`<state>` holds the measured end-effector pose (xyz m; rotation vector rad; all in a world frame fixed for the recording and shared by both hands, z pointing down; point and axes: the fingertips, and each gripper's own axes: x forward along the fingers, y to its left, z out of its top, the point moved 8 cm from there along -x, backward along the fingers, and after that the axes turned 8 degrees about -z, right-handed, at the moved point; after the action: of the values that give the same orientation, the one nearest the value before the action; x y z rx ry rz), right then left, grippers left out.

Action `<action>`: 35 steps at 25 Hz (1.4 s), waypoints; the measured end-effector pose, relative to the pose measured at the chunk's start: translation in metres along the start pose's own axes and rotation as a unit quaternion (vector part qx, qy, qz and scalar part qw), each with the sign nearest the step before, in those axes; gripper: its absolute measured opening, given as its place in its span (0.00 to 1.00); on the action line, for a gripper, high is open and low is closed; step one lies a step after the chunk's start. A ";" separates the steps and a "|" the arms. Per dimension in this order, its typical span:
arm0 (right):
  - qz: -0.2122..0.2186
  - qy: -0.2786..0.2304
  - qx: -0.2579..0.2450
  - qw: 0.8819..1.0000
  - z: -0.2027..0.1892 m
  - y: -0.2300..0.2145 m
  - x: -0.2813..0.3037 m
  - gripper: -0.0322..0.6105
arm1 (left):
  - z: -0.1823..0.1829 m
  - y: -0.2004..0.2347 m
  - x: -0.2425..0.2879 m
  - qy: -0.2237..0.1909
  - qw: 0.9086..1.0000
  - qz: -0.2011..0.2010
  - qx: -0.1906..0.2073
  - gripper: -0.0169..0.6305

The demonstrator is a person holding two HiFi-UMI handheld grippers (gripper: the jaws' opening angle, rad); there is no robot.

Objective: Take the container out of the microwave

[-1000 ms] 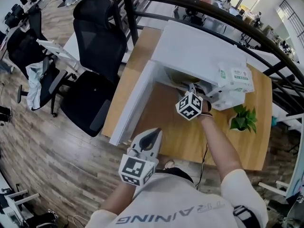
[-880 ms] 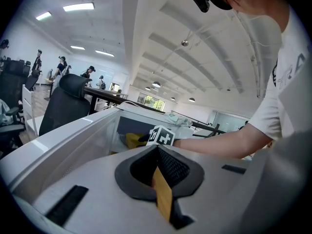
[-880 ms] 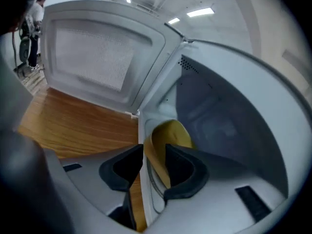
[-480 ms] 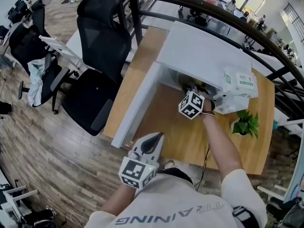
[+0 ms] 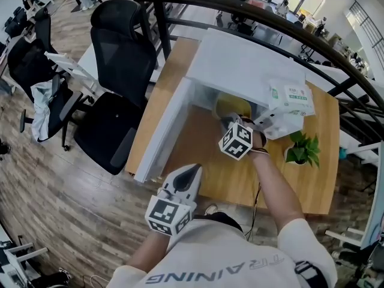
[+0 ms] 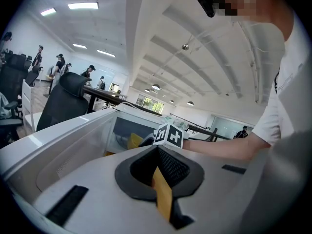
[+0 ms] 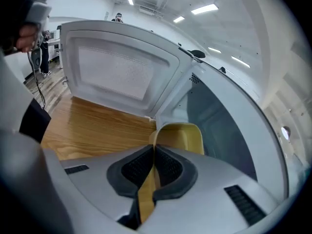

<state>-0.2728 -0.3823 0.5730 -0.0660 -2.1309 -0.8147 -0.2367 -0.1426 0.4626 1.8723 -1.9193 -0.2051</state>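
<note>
The white microwave (image 5: pixel 246 62) stands on a wooden table (image 5: pixel 288 182) with its door (image 5: pixel 162 131) swung open to the left. A yellow container (image 5: pixel 233 105) sits at the mouth of the cavity. My right gripper (image 5: pixel 231 123) reaches down to it, and its jaws are closing with the container's near wall (image 7: pixel 181 134) pinched between the pads (image 7: pixel 168 165). My left gripper (image 5: pixel 194 169) hangs back near the table's front edge, shut and empty (image 6: pixel 157 149), pointing toward the microwave.
White packets (image 5: pixel 292 99) lie on the microwave's right top corner. A small potted plant (image 5: pixel 302 150) stands right of the microwave. Black office chairs (image 5: pixel 117 59) are left of the table, and a dark railing (image 5: pixel 252 17) runs behind it.
The right gripper's jaws went from wide open to closed on the container's wall, and it drew back a little. The yellow container now shows at the cavity's mouth. The left gripper stayed put.
</note>
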 end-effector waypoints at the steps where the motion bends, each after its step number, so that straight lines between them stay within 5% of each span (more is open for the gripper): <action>1: 0.004 0.000 0.001 1.000 -0.002 0.004 -0.006 0.10 | 0.000 -0.003 0.000 -0.002 1.000 -0.002 0.001 0.07; 17: 0.016 -0.038 0.057 0.998 -0.023 0.057 -0.156 0.10 | 0.005 -0.052 -0.017 -0.027 0.999 0.001 0.038 0.07; 35: -0.067 -0.011 0.111 0.992 -0.100 0.097 -0.308 0.10 | -0.022 -0.134 -0.027 -0.037 0.996 -0.020 0.078 0.07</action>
<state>0.0273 -0.2943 0.4458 0.1861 -2.2523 -0.6505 -0.1055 -0.1209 0.4221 2.0324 -1.9997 -0.1418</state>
